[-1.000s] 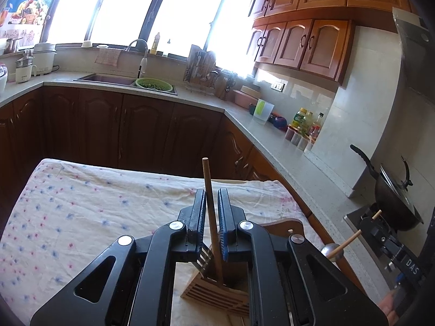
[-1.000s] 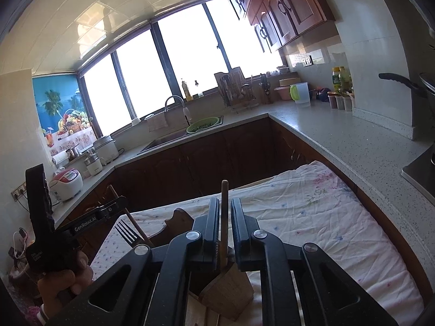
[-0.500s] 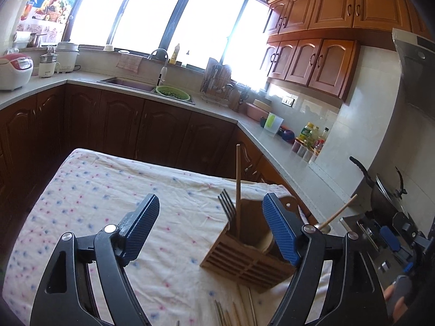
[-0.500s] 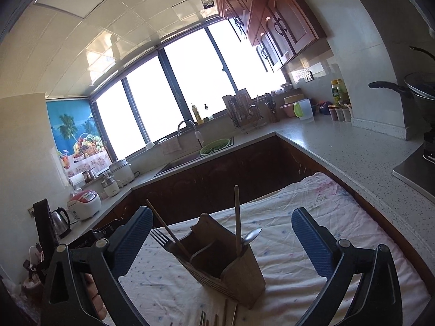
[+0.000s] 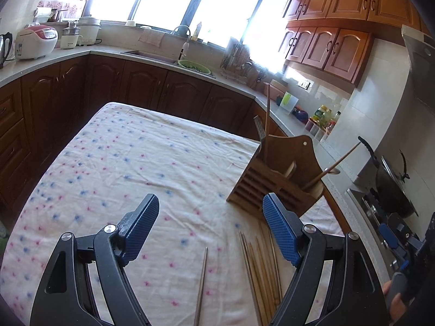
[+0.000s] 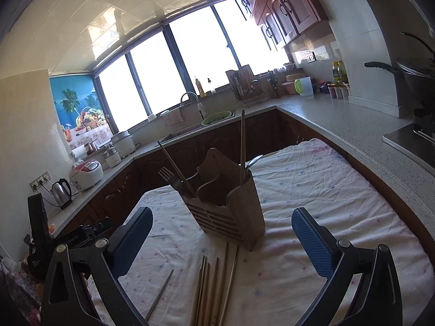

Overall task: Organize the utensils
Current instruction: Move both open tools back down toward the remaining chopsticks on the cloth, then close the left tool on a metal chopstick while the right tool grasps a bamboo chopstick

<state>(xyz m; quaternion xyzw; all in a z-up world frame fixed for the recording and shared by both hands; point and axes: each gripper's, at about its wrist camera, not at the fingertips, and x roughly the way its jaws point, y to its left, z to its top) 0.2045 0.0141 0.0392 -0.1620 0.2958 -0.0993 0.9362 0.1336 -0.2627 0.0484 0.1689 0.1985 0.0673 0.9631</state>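
A wooden utensil holder (image 5: 280,179) (image 6: 231,209) stands on the flowered tablecloth (image 5: 130,163). It holds a fork (image 6: 166,174), a spoon (image 6: 254,160) and two upright chopsticks, one per side (image 5: 267,114) (image 6: 242,141). Several loose wooden chopsticks (image 5: 261,266) (image 6: 212,285) lie on the cloth in front of the holder, one single chopstick (image 5: 201,279) (image 6: 160,293) apart to the left. My left gripper (image 5: 210,231) is open and empty, back from the holder. My right gripper (image 6: 221,241) is open and empty, in front of the holder.
The table sits in a kitchen corner. A counter with a sink (image 5: 152,54), a dish rack (image 6: 244,84), bottles (image 5: 323,116) and a stove with a black wok (image 5: 391,187) runs along the far and right sides. The other hand's gripper (image 6: 40,239) shows at left.
Both grippers were shut on chopsticks standing in the holder, then opened and let them go. Both have pulled back, bringing the loose chopsticks on the cloth into view.
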